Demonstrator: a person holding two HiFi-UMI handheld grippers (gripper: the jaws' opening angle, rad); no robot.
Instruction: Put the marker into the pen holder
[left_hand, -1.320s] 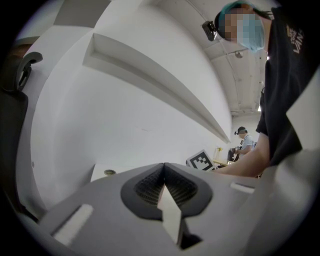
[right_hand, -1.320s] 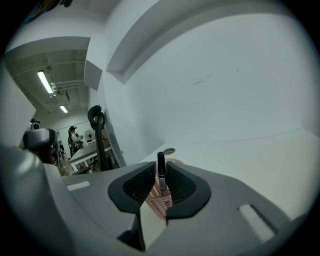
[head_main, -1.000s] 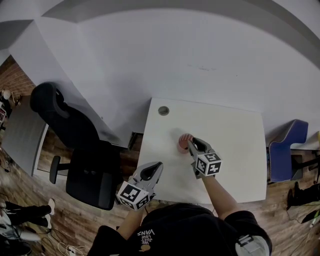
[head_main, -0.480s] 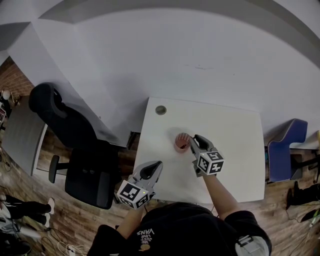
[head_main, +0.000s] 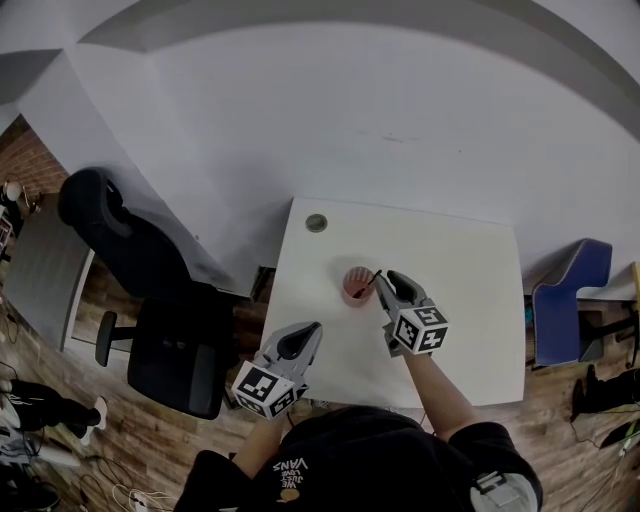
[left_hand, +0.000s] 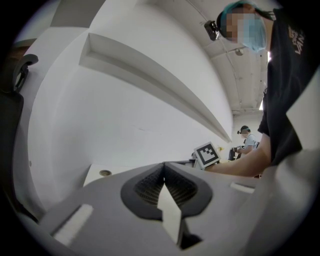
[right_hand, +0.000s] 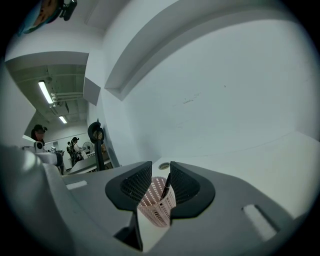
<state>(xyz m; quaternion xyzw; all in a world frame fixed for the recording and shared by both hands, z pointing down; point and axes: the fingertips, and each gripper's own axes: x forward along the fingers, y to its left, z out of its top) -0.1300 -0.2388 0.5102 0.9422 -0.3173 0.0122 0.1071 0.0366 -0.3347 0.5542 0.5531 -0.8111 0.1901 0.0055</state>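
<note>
— Where was the marker (right_hand: 166, 185)?
— It stood tilted in the pink pen holder (right_hand: 156, 207), near the centre of the head view, on the white table (head_main: 470, 300). The right gripper (right_hand: 160, 167) was just beside it, jaws spread.
— And the left gripper (left_hand: 164, 167)?
— Lower left, at the table's edge, jaws pressed together on nothing.

White worktop (head_main: 470, 300) against plain white wall (head_main: 350, 130). Round grommet (head_main: 316, 222) near far-left corner. Black office chair (head_main: 150, 290) off left edge, blue chair (head_main: 565, 300) off right edge. Wood-plank floor (head_main: 120, 440) below.
</note>
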